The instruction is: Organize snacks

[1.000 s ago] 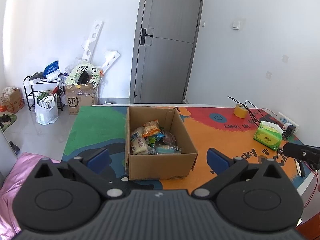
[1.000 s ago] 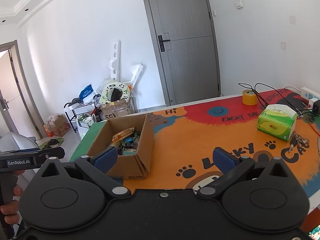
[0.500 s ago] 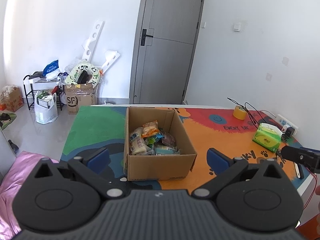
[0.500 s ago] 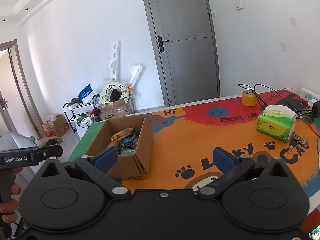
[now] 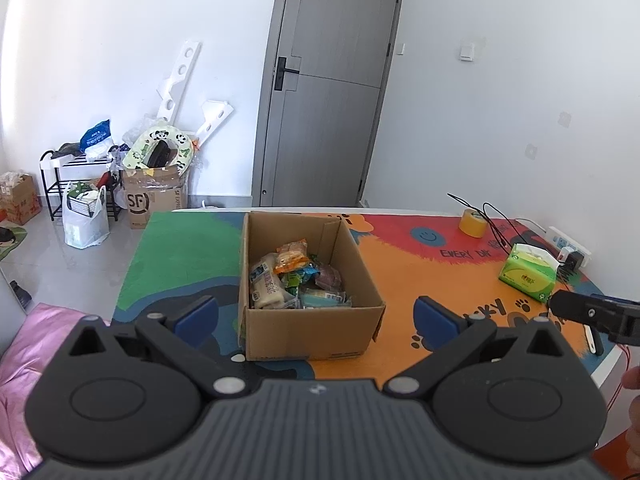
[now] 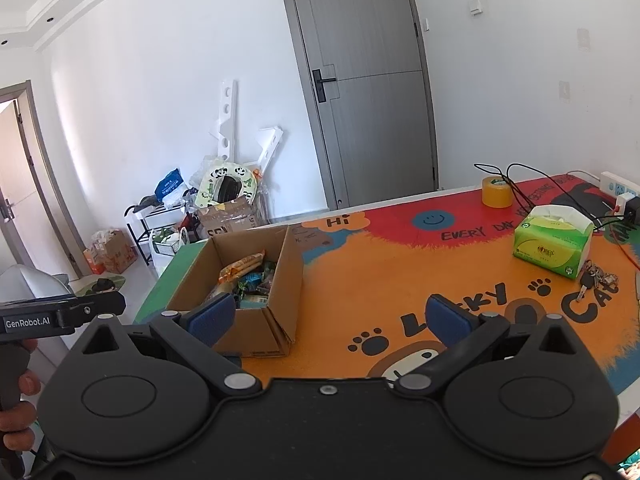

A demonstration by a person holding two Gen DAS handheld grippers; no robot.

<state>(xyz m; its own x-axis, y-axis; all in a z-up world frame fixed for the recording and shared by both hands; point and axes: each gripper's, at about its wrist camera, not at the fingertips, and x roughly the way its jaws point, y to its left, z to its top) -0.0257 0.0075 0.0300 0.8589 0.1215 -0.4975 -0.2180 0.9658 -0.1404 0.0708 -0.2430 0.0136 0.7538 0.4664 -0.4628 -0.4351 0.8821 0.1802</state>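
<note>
My left tool spread wide and holding nothing, my right tool the same, cardboard box full of snacks on the bright counter just ahead, green tissue pack, yellow tape roll, keys and black wires far right, nothing blocking the box.

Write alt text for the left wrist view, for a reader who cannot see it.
An open cardboard box holding snack packets stands on a colourful table mat, straight ahead of the left gripper, whose blue-padded fingers are spread wide and hold nothing. To the right lie a green tissue pack and a roll of yellow tape; a grey door stands behind.
</note>
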